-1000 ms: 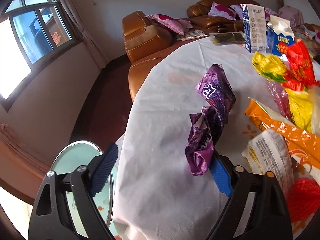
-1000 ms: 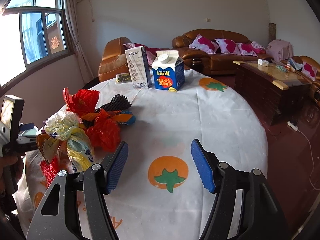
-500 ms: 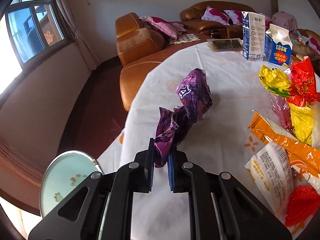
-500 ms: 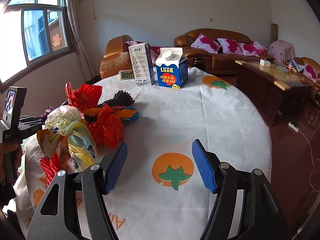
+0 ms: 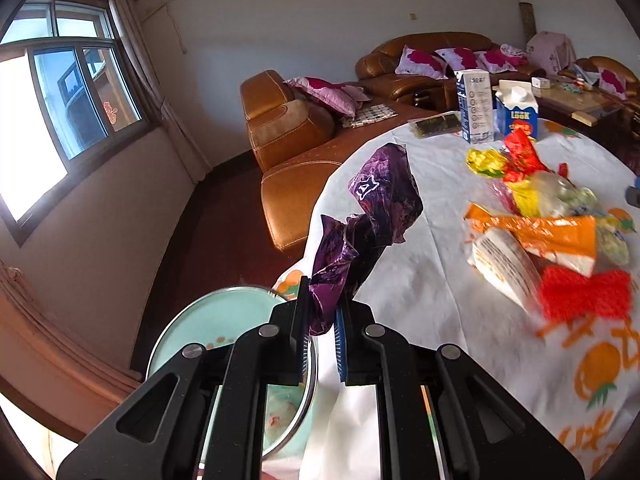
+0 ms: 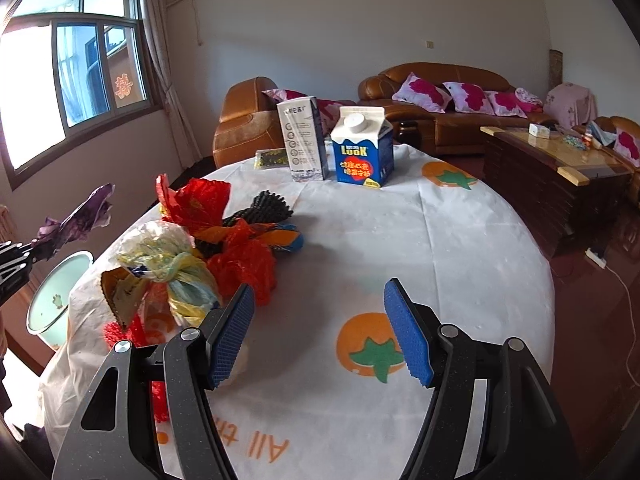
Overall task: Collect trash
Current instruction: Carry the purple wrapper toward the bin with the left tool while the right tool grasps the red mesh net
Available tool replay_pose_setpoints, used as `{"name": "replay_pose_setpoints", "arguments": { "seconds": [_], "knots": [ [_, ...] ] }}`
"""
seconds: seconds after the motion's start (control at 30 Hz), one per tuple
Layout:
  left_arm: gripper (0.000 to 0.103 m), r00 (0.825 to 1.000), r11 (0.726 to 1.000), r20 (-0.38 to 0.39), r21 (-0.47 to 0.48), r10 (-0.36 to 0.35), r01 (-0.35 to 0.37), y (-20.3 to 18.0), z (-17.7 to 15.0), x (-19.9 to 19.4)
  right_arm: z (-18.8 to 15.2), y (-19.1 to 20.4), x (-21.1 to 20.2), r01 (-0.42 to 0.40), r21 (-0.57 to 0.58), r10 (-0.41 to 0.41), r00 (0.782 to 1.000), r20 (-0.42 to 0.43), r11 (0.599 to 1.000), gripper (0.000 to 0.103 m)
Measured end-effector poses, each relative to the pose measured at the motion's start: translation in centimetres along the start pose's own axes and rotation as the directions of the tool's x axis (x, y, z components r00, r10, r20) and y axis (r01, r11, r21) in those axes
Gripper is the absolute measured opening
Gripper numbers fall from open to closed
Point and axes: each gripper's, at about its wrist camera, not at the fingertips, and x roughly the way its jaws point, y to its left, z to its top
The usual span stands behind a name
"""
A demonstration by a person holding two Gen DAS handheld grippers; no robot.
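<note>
My left gripper (image 5: 322, 322) is shut on the lower end of a crumpled purple wrapper (image 5: 376, 208), which hangs in the air beyond the table's left edge, above a pale green bin (image 5: 224, 332). The right wrist view shows the same purple wrapper (image 6: 80, 218) at far left, over the bin (image 6: 52, 300). A heap of trash lies on the table: an orange packet (image 5: 536, 232), a yellow bag (image 5: 524, 196), red netting (image 5: 584, 294) and red wrappers (image 6: 200, 200). My right gripper (image 6: 320, 332) stands open above the tablecloth, beside that heap, with nothing between its fingers.
A round table with a white orange-print cloth (image 6: 440, 248) carries two cartons, a blue one (image 6: 362, 152) and a tall white one (image 6: 302, 140), at its far side. Brown leather sofas (image 5: 288, 132) stand behind. A wooden coffee table (image 6: 560, 168) is at right.
My left gripper closed on the purple wrapper, lifted it off the table and carried it left over the bin. The right gripper stayed put and open.
</note>
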Motion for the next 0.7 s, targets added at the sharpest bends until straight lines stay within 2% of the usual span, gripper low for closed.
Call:
{"name": "replay_pose_setpoints", "arguments": {
  "seconds": [0.43,0.53,0.7],
  "knots": [
    [0.01,1.0,1.0,0.019,0.008,-0.024,0.024,0.5,-4.9,-6.1,-1.0,3.9,-2.1,-0.05,-0.05,0.05,0.999,0.001,0.997,0.066],
    [0.01,1.0,1.0,0.019,-0.001,-0.014,0.014,1.0,-5.8,-7.0,-2.0,6.2,-2.6,-0.082,-0.095,0.081,0.997,-0.017,0.992,0.061],
    [0.01,1.0,1.0,0.002,-0.024,-0.001,0.001,2.3,-7.4,-7.6,-3.1,9.2,-2.4,-0.138,-0.148,0.13,0.99,-0.06,0.979,0.048]
  ]
}}
